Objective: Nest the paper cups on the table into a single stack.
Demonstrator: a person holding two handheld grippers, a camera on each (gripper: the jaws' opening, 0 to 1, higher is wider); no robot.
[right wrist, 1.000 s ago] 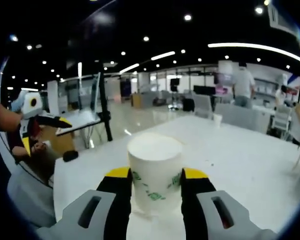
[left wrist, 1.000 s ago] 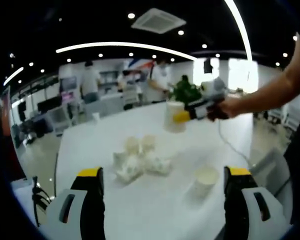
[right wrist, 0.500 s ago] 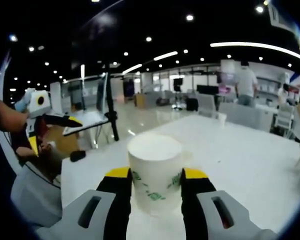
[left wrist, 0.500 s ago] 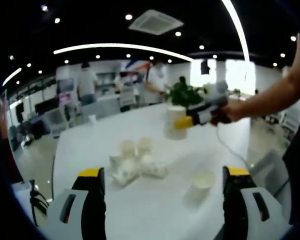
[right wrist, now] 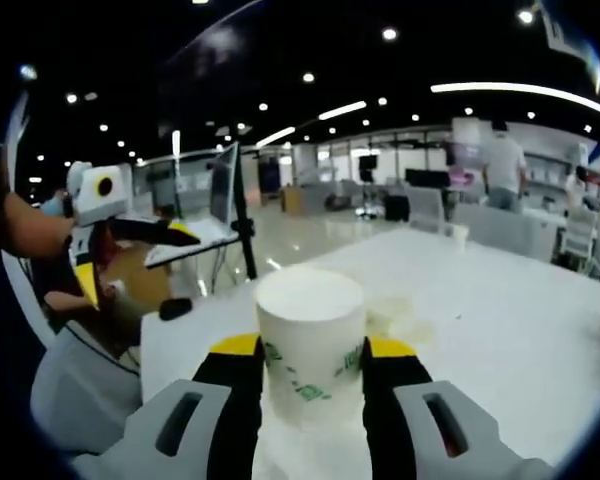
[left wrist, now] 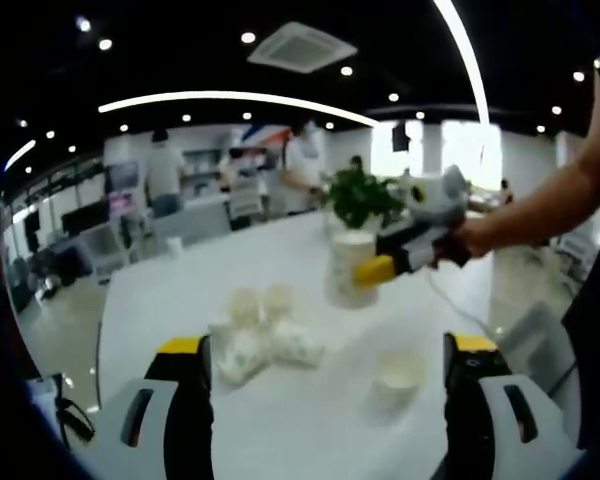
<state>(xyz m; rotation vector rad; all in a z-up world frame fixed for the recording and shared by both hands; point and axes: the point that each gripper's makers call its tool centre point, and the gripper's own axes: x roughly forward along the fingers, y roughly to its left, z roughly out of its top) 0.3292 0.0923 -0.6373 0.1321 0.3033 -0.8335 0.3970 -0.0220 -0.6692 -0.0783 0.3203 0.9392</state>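
Right claw — clamped on an upright paper cup, yellow pads on both sides of its wall; in the left gripper view it carries that cup above the tabletop, clear of the surface.
Left claw — jaws spread wide, nothing between them.
Loose cups — a tumbled cluster at mid-tabletop; one single cup standing mouth up, nearer the left claw's right jaw.
Risks — thin paper wall may crush or ovalise under the squeeze, so nesting jams; a tilted descent could knock the single cup over.
View differences — left gripper view gives the cluster, single cup and a potted plant; right gripper view gives the grip itself, close up.
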